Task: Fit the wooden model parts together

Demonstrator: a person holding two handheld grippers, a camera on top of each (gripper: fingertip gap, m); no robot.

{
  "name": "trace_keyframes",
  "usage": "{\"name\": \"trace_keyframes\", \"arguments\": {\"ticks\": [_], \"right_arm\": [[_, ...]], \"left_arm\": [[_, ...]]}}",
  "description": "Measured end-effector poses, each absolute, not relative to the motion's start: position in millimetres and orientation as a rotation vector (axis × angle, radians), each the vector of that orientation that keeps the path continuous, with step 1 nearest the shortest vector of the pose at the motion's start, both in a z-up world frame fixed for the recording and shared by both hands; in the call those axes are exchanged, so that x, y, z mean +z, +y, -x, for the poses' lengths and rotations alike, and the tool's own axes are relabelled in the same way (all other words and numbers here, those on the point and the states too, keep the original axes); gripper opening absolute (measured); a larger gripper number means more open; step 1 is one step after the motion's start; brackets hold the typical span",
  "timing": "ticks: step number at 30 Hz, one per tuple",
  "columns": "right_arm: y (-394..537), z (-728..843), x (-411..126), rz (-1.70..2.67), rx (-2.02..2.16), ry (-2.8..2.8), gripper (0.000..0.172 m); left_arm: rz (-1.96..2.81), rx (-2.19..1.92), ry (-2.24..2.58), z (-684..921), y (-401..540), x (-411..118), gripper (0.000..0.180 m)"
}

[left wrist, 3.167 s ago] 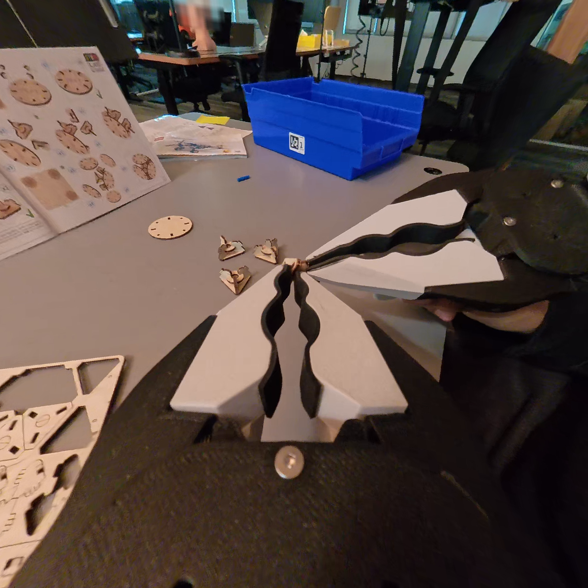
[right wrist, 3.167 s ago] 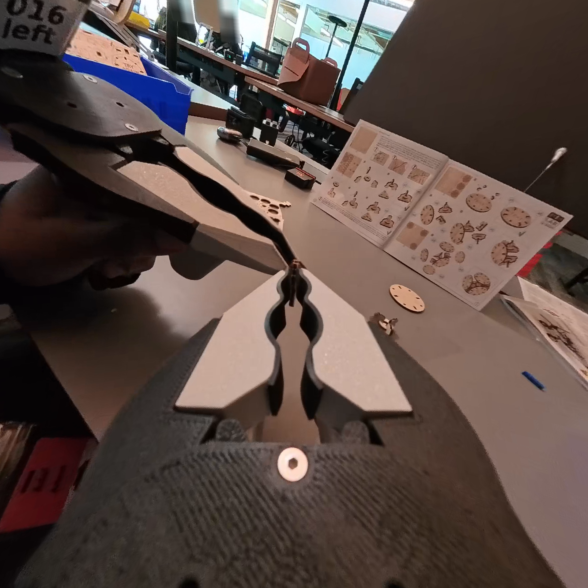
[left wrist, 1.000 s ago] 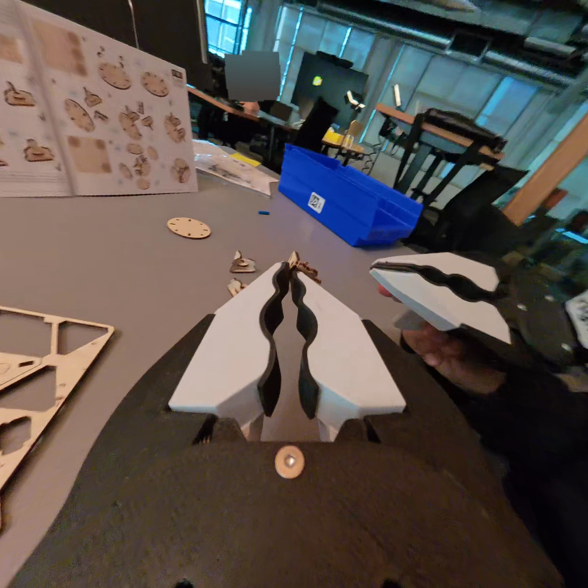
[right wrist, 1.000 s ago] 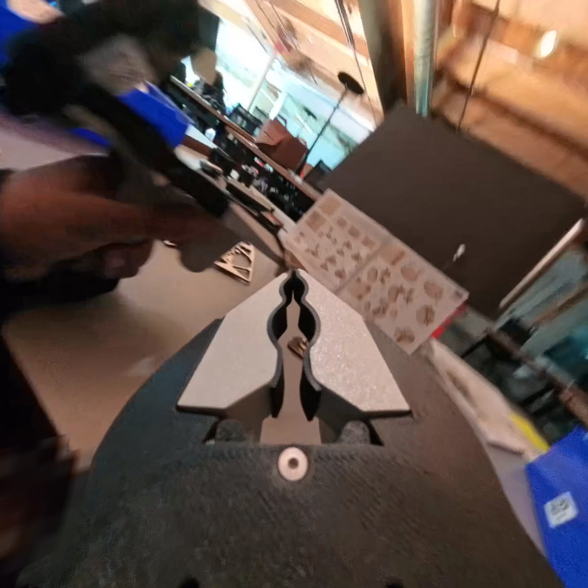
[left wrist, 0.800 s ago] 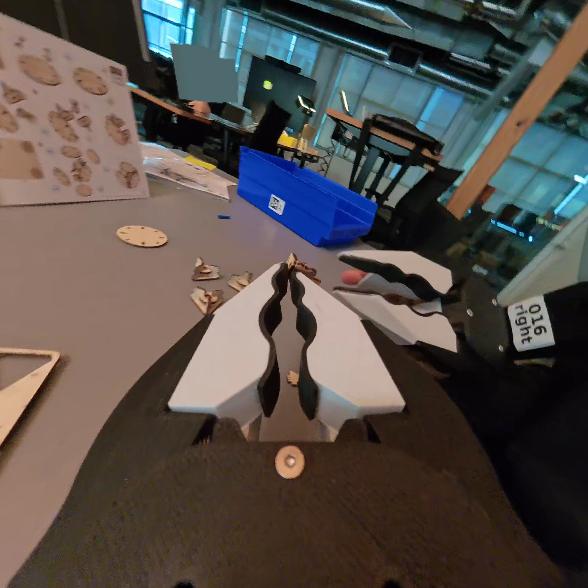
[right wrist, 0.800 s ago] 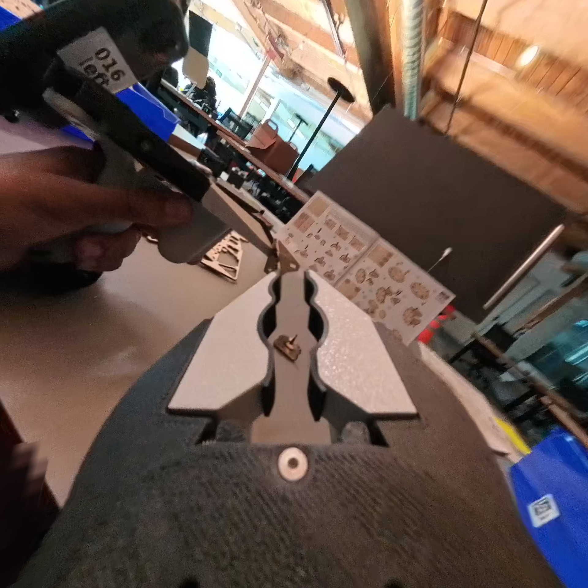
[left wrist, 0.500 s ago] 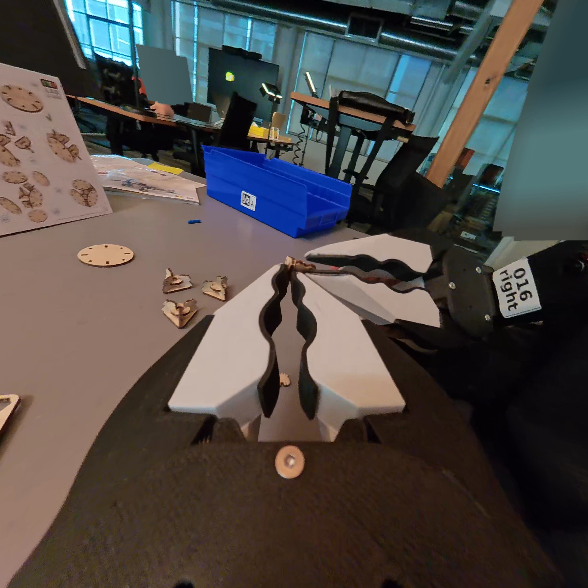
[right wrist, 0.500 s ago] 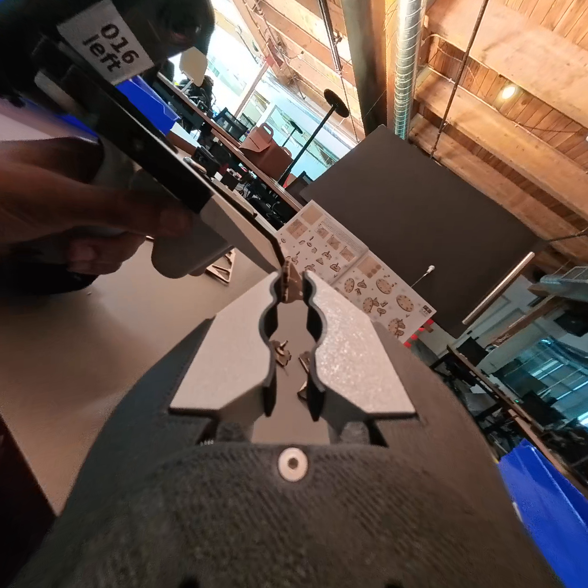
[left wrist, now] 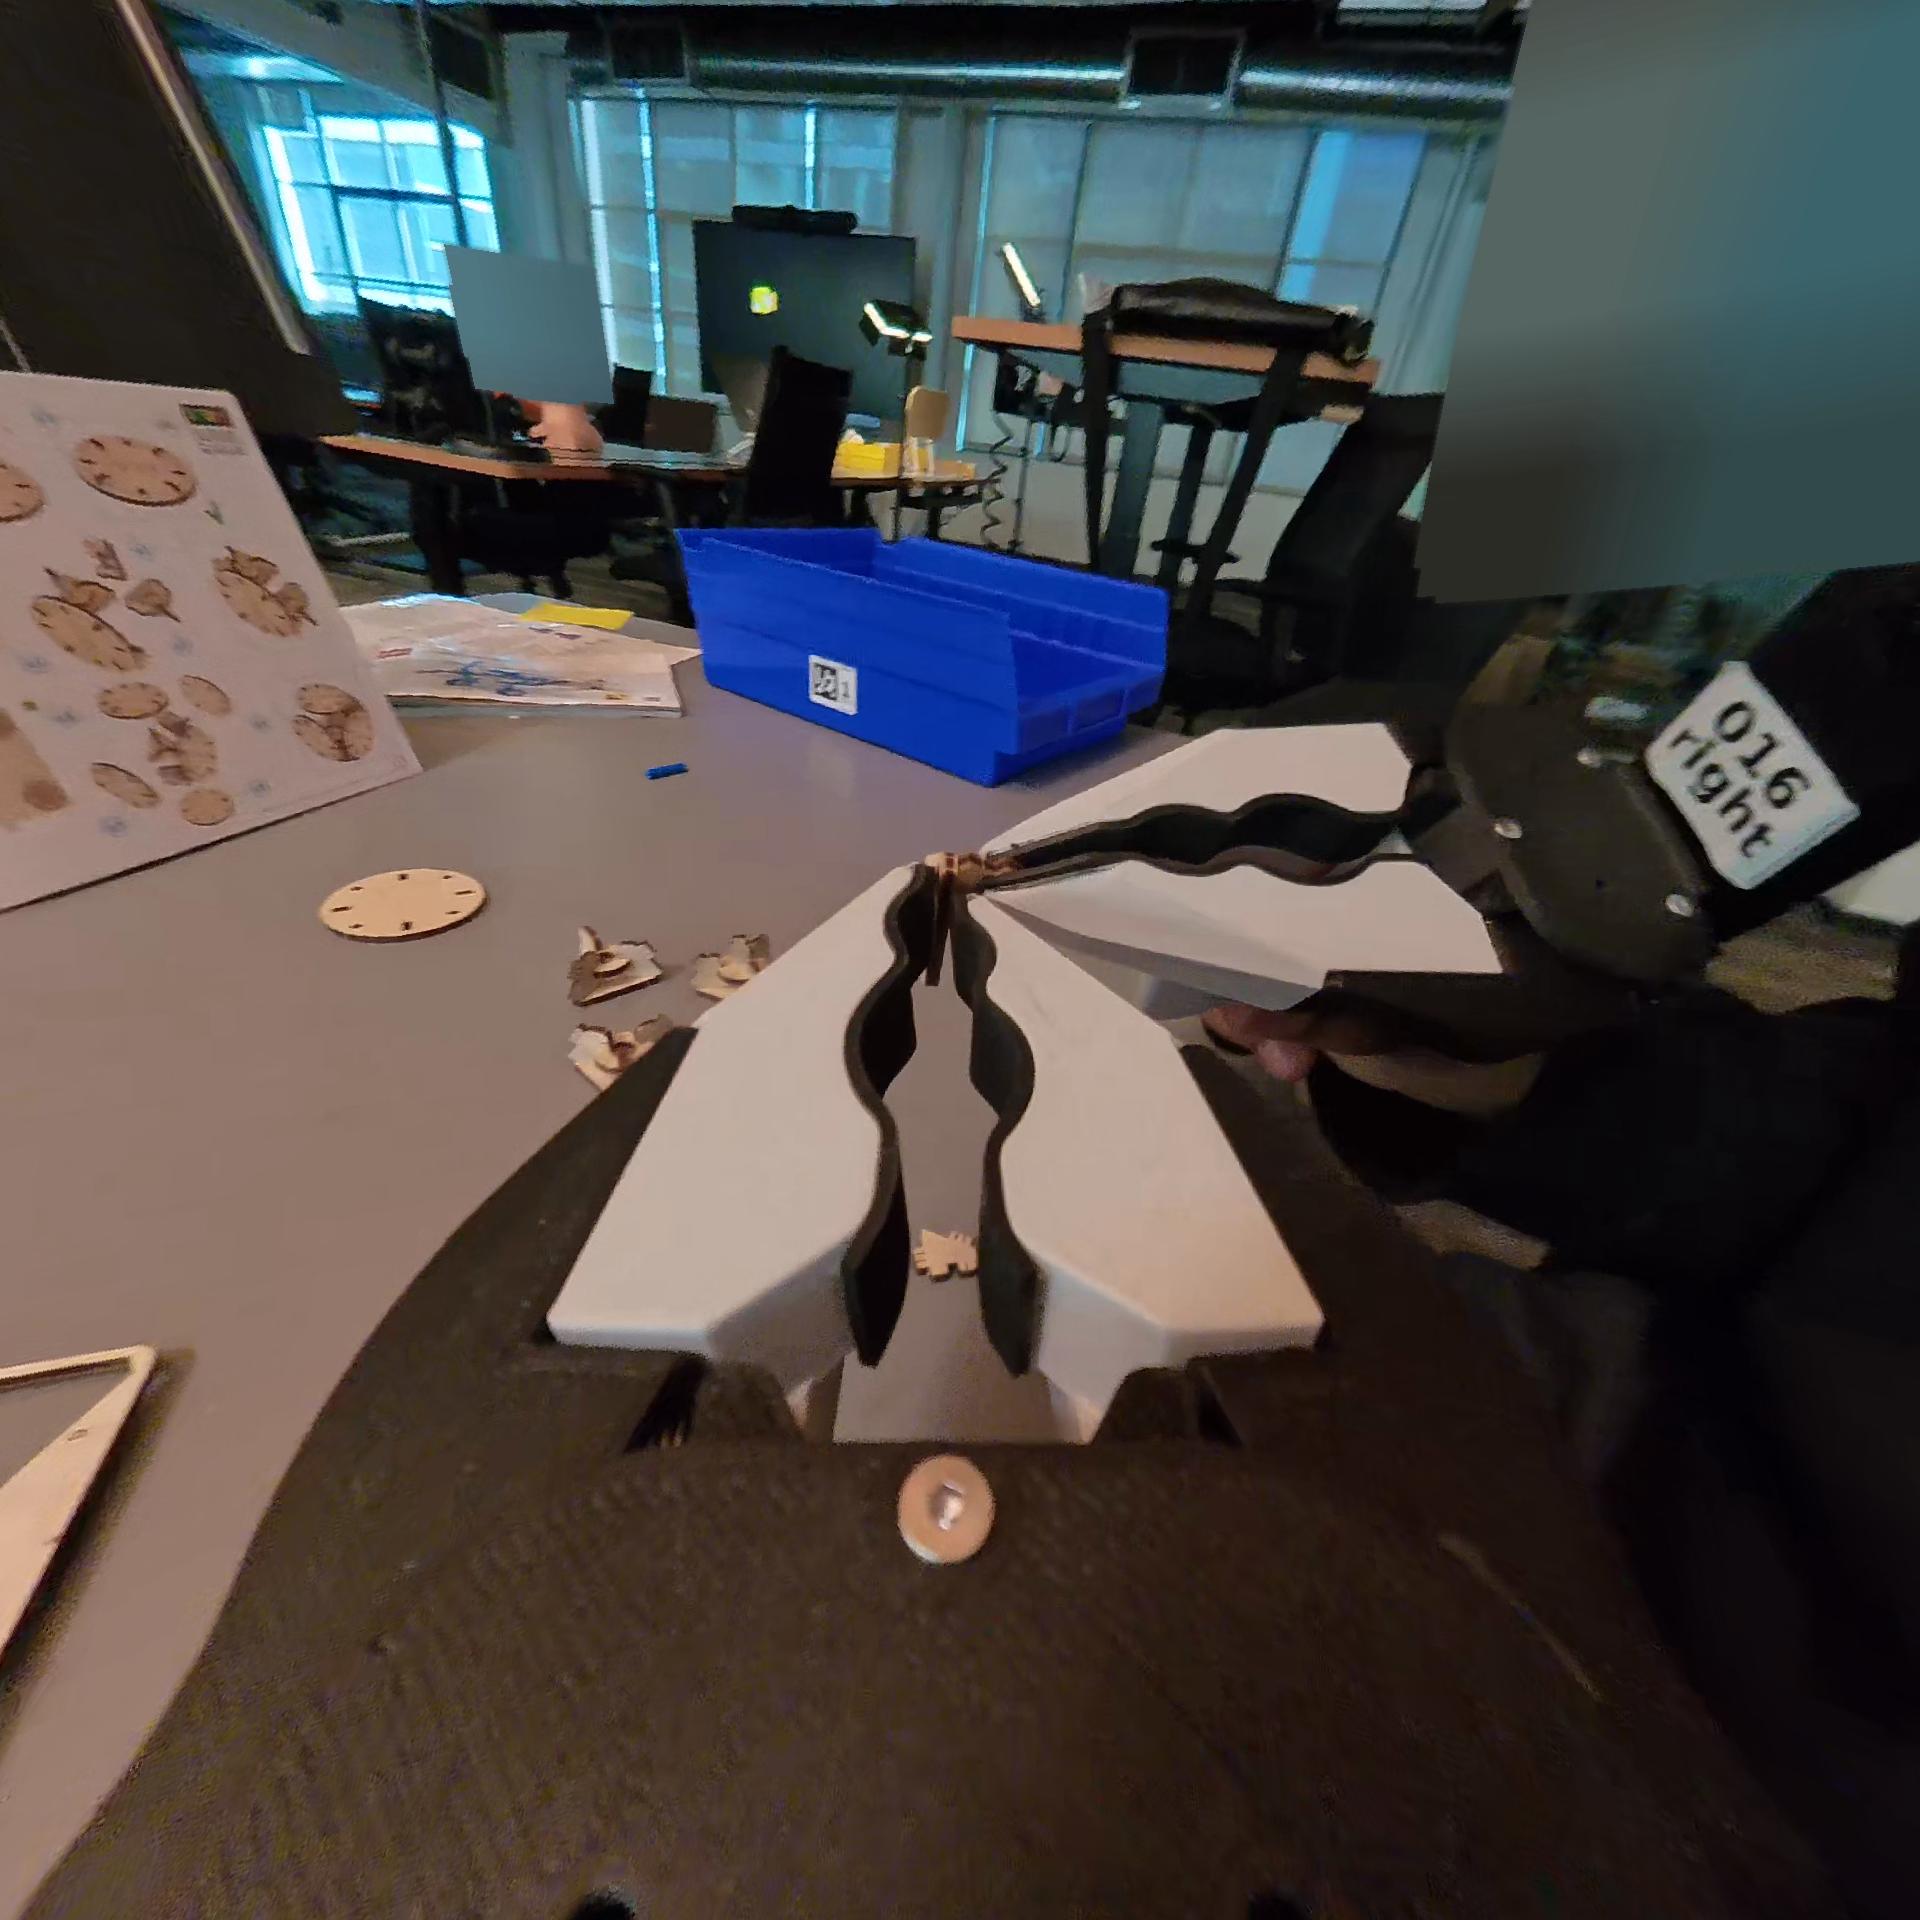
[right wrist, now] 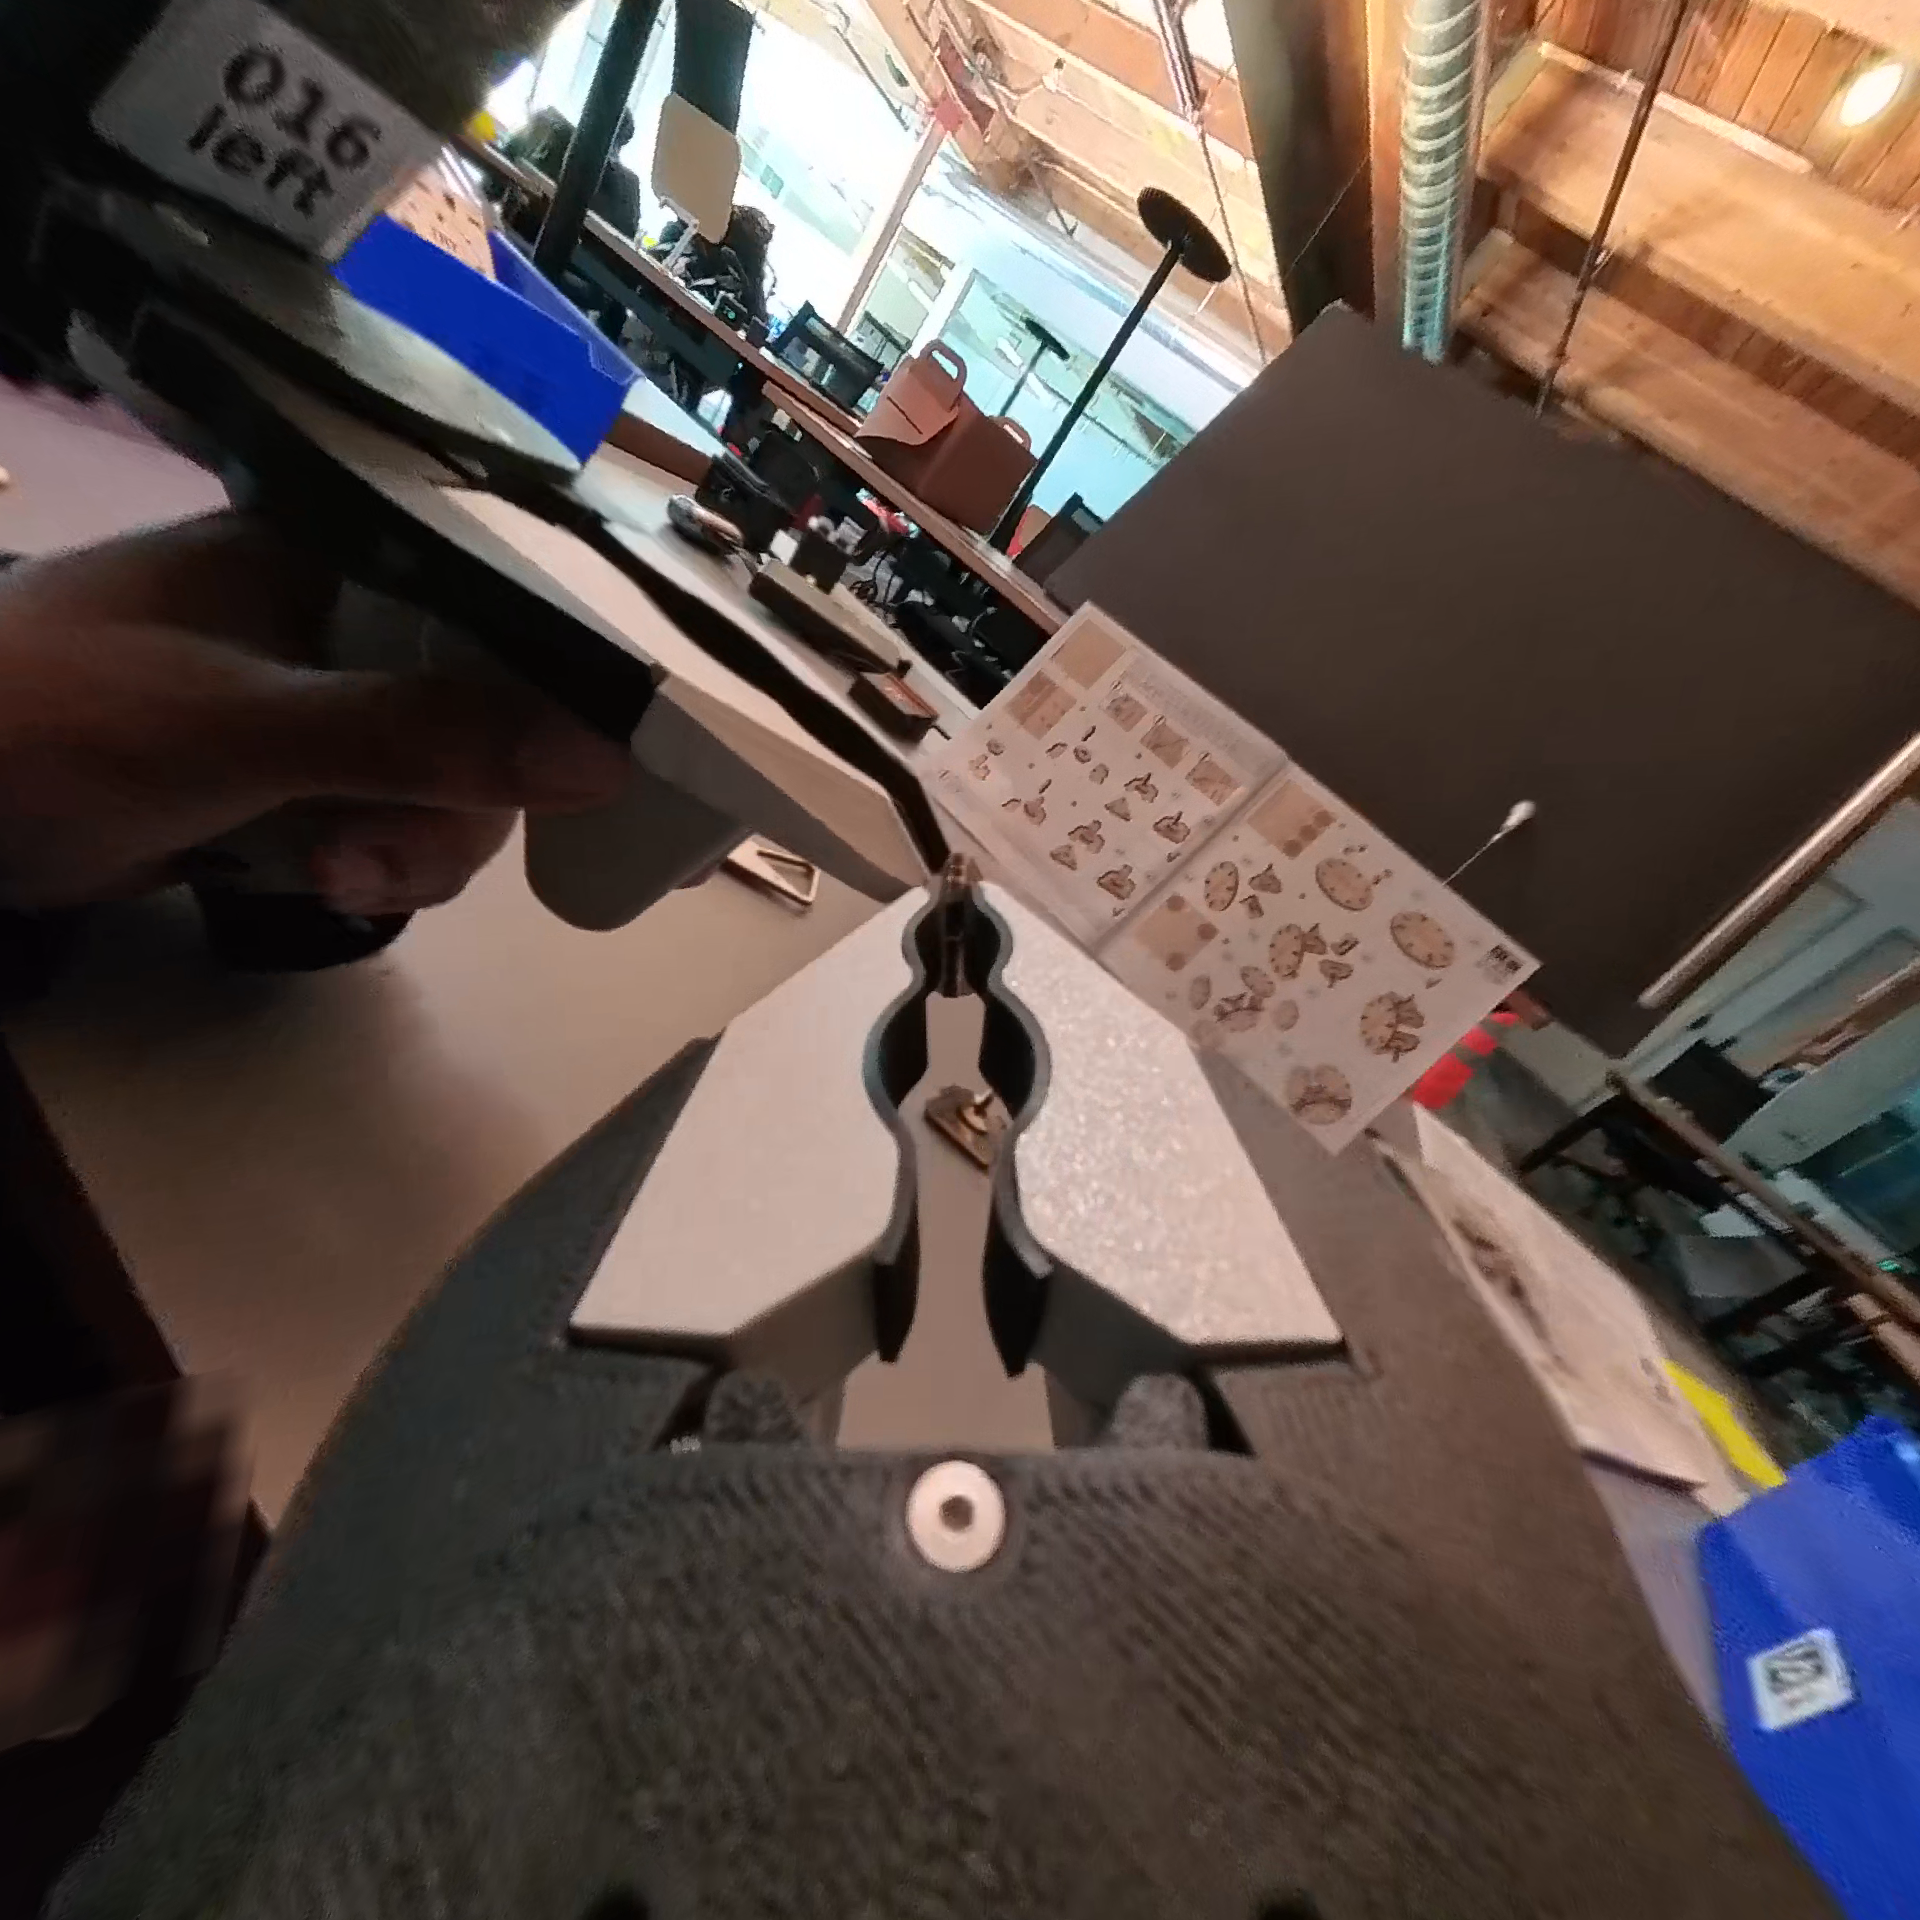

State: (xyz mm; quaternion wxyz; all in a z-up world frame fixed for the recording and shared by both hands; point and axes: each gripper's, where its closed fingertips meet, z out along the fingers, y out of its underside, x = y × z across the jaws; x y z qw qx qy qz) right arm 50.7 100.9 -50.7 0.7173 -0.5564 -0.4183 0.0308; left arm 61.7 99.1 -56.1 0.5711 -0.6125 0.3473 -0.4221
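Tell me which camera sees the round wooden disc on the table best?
The left wrist view: the round wooden disc lies in plain sight on the grey table, with its small slots showing. The right wrist view doesn't show the disc.

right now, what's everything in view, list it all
grey table: one, under everything
blue bin: one, far side of table
instruction sheet: one, white with wooden-part drawings, propped at left
paper booklets: a few, white, flat beside the bin
wooden disc: one, tan, flat on table
small wooden assemblies: three, tan, near the disc
tiny blue piece: one, on table
cut-out wooden sheet: one, pale, lower left edge
loose wooden bit: one, on table below left tongs
small wooden part: one, tan, pinched at both tips
left tongs: shut on it
right tongs: shut on it
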Motion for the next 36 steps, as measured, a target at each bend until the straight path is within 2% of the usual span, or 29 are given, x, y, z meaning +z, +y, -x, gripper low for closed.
{"name": "trace_keyframes", "arguments": {"ticks": [5, 8, 16, 18, 20, 22, 25, 28, 31, 36], "right_arm": [[98, -50, -48, 1.276, 0.226, -0.890, 0.001], [96, -50, -49, 1.303, 0.303, -0.900, 0.001], [102, -50, -66, 1.284, 0.049, -0.985, 0.000], [99, -48, -66, 1.270, 0.056, -0.996, 0.001], [48, -6, -63, 1.129, 0.276, -1.120, 0.000], [41, 3, -64, 0.994, -0.030, -1.167, 0.000], [98, -55, -48, 1.251, 0.131, -0.878, 0.000], [107, -69, -44, 1.302, 0.368, -0.763, 0.000], [104, -59, -55, 1.265, 0.270, -0.824, 0.029], [90, -44, -54, 1.213, 0.325, -0.877, 0.041]], "left_arm": [[1.417, -1.187, 0.789, -63, 94, -52, 0.000], [1.493, -1.158, 0.775, -64, 98, -60, 0.000], [1.649, -1.099, 0.549, -63, 108, -72, 0.000], [1.678, -1.038, 0.332, -36, 139, -73, 0.000], [1.682, -1.146, 0.203, -3, 164, -73, 0.000], [1.683, -1.032, 0.305, 1, 155, -74, 0.000], [1.584, -1.069, 0.405, -11, 138, -62, 0.000], [1.517, -1.191, 0.472, -20, 129, -54, 0.000], [1.477, -1.228, 0.581, -35, 114, -51, 0.000], [1.421, -1.326, 0.742, -54, 88, -49, 0.000]]}}
